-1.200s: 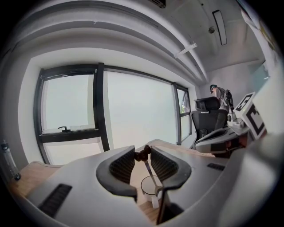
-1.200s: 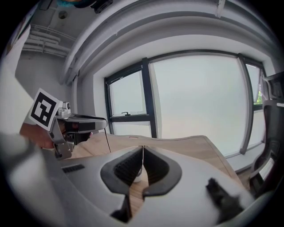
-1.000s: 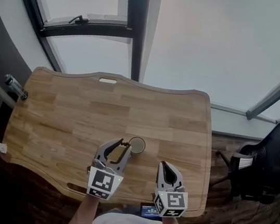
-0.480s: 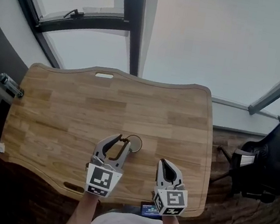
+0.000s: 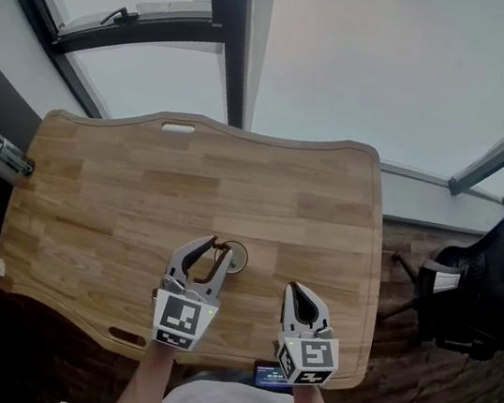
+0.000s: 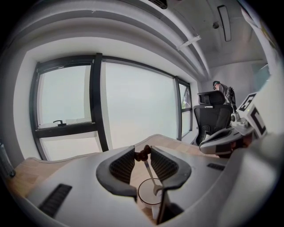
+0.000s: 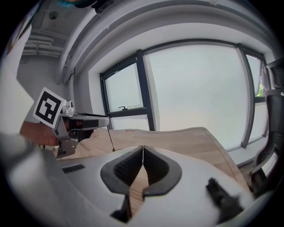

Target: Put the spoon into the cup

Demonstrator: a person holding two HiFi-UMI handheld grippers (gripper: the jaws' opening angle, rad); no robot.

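Observation:
A small white cup (image 5: 235,259) stands on the wooden table (image 5: 120,194), near its front edge. My left gripper (image 5: 218,246) hovers just left of and over the cup, shut on the dark handle end of the spoon (image 6: 143,154). The thin metal spoon shaft hangs down from the jaws, and its bowl (image 6: 156,190) sits inside the cup (image 6: 150,192). My right gripper (image 5: 300,295) is to the right of the cup, shut with nothing between its fingers (image 7: 143,153). The right gripper view shows the left gripper (image 7: 103,119) with the spoon shaft (image 7: 110,139) hanging below it.
A dark cylinder (image 5: 6,150) is fixed at the table's left edge. A black office chair (image 5: 479,294) stands on the floor to the right. Large windows lie beyond the table's far edge. A small device (image 5: 264,374) shows at the table's front edge.
The head view has tilted, so the table sits a little lower and to the left in the picture. Both grippers keep their places relative to the cup, with the spoon still held.

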